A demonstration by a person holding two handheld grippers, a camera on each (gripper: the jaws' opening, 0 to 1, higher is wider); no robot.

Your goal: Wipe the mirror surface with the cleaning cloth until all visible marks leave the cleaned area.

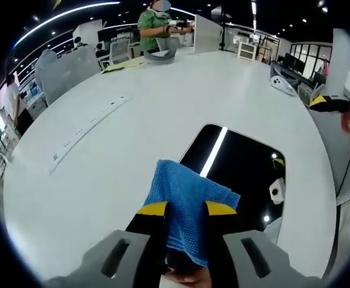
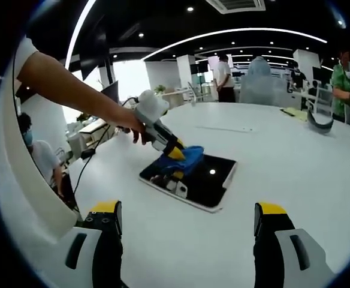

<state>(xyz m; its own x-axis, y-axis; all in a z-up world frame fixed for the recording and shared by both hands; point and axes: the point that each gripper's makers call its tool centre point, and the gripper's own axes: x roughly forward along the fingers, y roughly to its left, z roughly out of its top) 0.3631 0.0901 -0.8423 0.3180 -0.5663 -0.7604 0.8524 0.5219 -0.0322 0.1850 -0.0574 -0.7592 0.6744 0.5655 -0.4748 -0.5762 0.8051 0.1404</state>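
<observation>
Jaws of the left gripper [image 1: 184, 210] pinching one blue cleaning cloth [image 1: 190, 207], yellow tips showing on either side of the fabric. Jaws of the right gripper [image 2: 187, 219] spread wide, two yellow-tipped fingers well apart at the near edge of the right gripper view, with bare table between them.

One large white table [image 1: 133, 138], round-edged, carrying everything. One mirror [image 1: 247, 168] lying flat on it, dark and glossy, rectangular with rounded corners, reflecting a bright ceiling strip and a few lamp dots. Same mirror [image 2: 205, 180] seen from the right gripper view near the middle of the table, well beyond the spread jaws.

Cloth hanging over the near edge of the mirror in the left gripper view; whether touching the glass cannot be told there. In the right gripper view, cloth [image 2: 184, 157] bunched at the far left part of the mirror, under the tip of the left gripper [image 2: 174, 151], held by a bare hand [image 2: 130, 123] reaching in from the left.

One faint line of small marks [image 1: 88, 129] on the table to the left. One grey curved object [image 1: 161, 55] at the far side of the table, beside a person in a green top [image 1: 153, 27]. Several other people around the room's edges, in both views.
</observation>
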